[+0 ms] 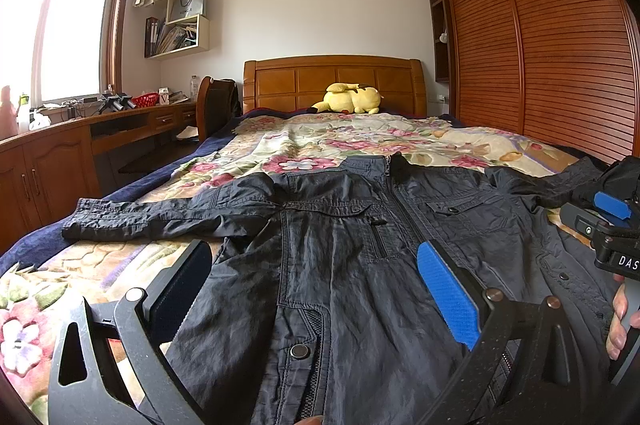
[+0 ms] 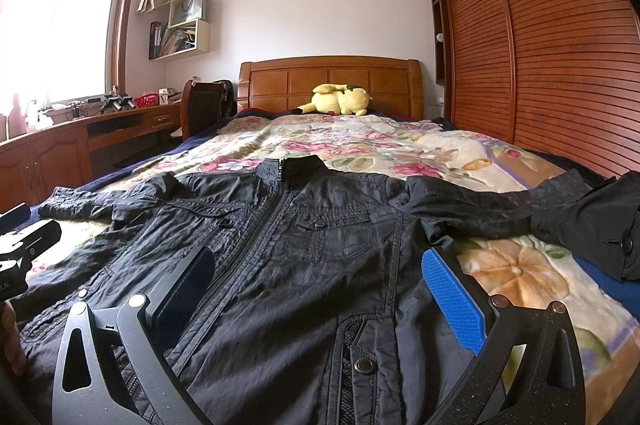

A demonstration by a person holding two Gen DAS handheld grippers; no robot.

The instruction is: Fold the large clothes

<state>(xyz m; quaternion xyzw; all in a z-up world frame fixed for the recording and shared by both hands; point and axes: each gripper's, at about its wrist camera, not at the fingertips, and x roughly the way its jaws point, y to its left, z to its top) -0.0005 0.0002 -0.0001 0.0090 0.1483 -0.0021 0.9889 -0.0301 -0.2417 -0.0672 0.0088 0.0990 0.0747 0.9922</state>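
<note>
Our left tongs point(image 1: 316, 289) and right tongs point(image 2: 320, 289) both gape wide, holding nothing, just above the dark jacket point(image 2: 304, 249). It lies front-up, zipped, sleeves spread, on the flowered bed point(image 2: 400, 145); whether the fingertips touch the cloth is unclear.

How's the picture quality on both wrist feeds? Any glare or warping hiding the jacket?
Left wrist view: the window is blown out at left, and the wardrobe doors bow from fisheye, but the jacket is sharp and evenly lit. Right wrist view: same window glare and edge bending; the jacket is clear, though its dark fabric hides some fold detail.
</note>
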